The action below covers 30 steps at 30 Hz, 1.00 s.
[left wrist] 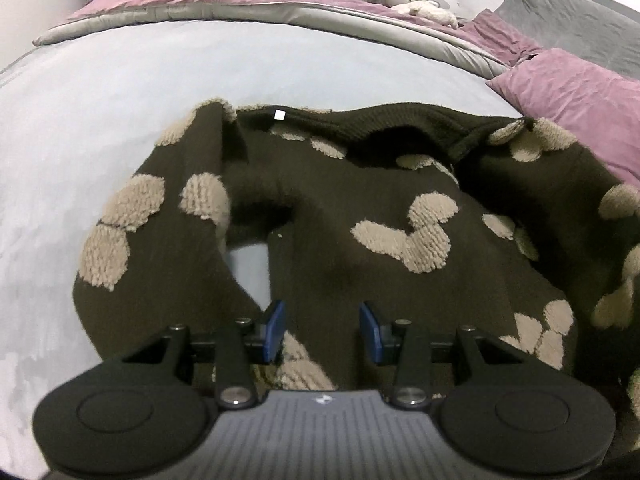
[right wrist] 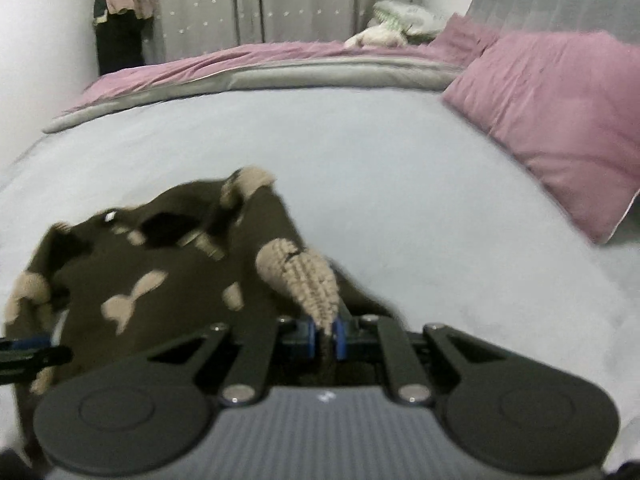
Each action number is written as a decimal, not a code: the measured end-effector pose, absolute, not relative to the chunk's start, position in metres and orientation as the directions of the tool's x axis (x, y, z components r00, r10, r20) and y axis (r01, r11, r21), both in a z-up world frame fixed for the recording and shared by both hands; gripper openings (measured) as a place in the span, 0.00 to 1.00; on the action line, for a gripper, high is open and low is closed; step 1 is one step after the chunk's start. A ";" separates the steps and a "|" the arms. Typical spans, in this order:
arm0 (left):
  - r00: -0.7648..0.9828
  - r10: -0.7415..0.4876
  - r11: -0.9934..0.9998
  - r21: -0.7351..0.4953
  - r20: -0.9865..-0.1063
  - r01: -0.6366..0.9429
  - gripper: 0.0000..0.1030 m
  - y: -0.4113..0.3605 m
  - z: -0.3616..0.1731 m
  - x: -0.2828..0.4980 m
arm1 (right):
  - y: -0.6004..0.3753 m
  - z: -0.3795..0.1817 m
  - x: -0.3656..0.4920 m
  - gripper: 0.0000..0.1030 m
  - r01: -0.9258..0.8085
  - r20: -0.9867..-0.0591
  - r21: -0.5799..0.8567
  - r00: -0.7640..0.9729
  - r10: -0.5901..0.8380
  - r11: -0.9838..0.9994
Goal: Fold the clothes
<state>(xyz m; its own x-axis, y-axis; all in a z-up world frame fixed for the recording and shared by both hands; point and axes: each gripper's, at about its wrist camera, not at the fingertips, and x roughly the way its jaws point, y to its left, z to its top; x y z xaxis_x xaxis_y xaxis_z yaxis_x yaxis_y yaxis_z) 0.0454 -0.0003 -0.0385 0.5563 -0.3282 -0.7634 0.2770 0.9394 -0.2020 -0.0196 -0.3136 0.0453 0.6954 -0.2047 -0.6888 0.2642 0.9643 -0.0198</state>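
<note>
Where the right gripper [right wrist: 325,338] met the cloth, its blue pads [right wrist: 307,338] were pinched tight on a fold of the sweater [right wrist: 168,264], a beige tufted patch bunched just ahead of them. The left gripper [left wrist: 322,330] hung over the garment with its pads set well apart and dark knit lying between them; whether they touched it could not be told. The sweater, a dark brown knit with fuzzy beige flower-like patches and a ribbed collar bearing a small white tag [left wrist: 279,115], lay rumpled at the near edge of the bed [right wrist: 380,160]. The bed carried a smooth pale blue sheet. A mauve and grey duvet [right wrist: 256,66] was heaped along the far edge, a mauve pillow [right wrist: 560,120] lay toward the right edge, and a grey star-print curtain [right wrist: 248,0] hung behind.
</note>
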 end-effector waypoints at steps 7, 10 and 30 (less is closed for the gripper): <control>0.586 -0.321 0.943 -0.195 -0.744 0.269 0.39 -0.004 -0.036 0.057 | -0.344 0.055 0.018 0.09 0.319 -0.659 -0.136 0.678 -0.326 0.938; 0.597 -0.323 0.943 -0.198 -0.734 0.267 0.39 -0.001 -0.034 0.061 | -0.357 0.054 0.038 0.09 0.341 -0.651 -0.162 0.668 -0.361 0.926; 0.662 -0.274 0.955 -0.118 -0.698 0.271 0.39 0.004 -0.032 0.069 | -0.429 -0.011 0.170 0.09 0.417 -0.686 -0.244 0.564 -0.460 0.875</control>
